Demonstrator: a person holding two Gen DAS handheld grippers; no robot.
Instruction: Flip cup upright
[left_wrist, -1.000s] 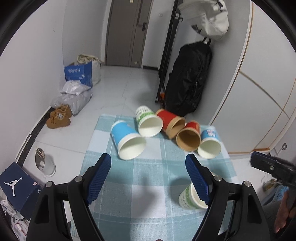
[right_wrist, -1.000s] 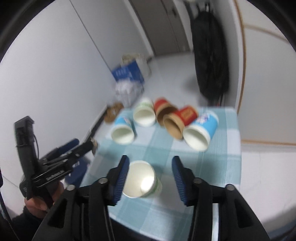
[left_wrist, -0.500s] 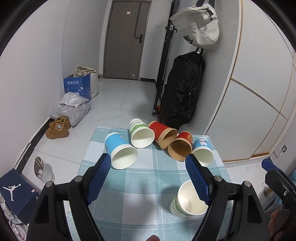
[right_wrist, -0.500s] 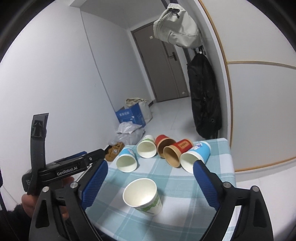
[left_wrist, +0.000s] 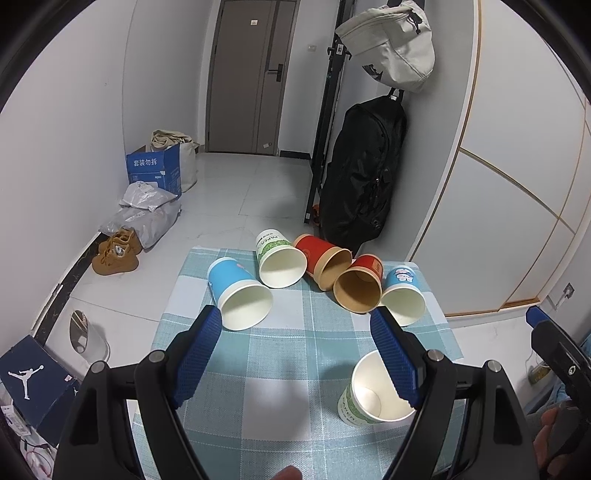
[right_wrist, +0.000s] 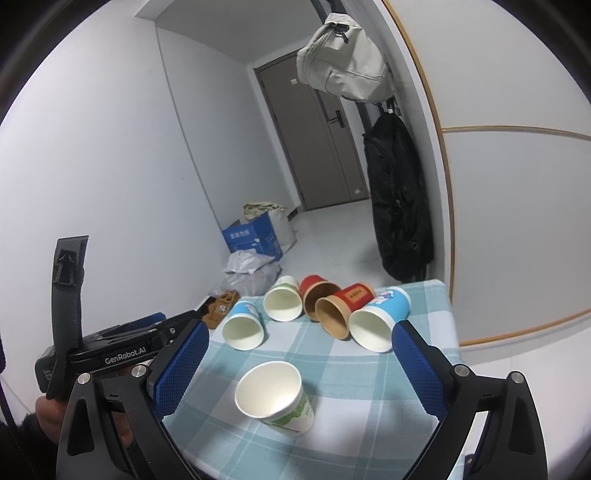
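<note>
A white and green paper cup (right_wrist: 275, 397) stands upright on the checked tablecloth (right_wrist: 354, 373); it also shows in the left wrist view (left_wrist: 373, 397) beside my right finger. Several cups lie on their sides in a row at the far edge: a blue one (left_wrist: 238, 297), a green one (left_wrist: 279, 258), a red one (left_wrist: 325, 260), a red and brown one (left_wrist: 360, 282), a blue one (left_wrist: 402, 295). My left gripper (left_wrist: 295, 354) is open and empty above the cloth. My right gripper (right_wrist: 295, 369) is open wide and empty, drawn back from the upright cup.
The small table stands in a hallway. On the floor lie a blue box (left_wrist: 155, 168), grey bags (left_wrist: 144, 216), brown shoes (left_wrist: 116, 251) and a shoe box (left_wrist: 33, 380). A black backpack (left_wrist: 364, 173) hangs to the right by a white wall.
My right gripper opened, let go of the green and white cup and pulled back and up. The cup stays upright. My left gripper rose and drew back a little.
</note>
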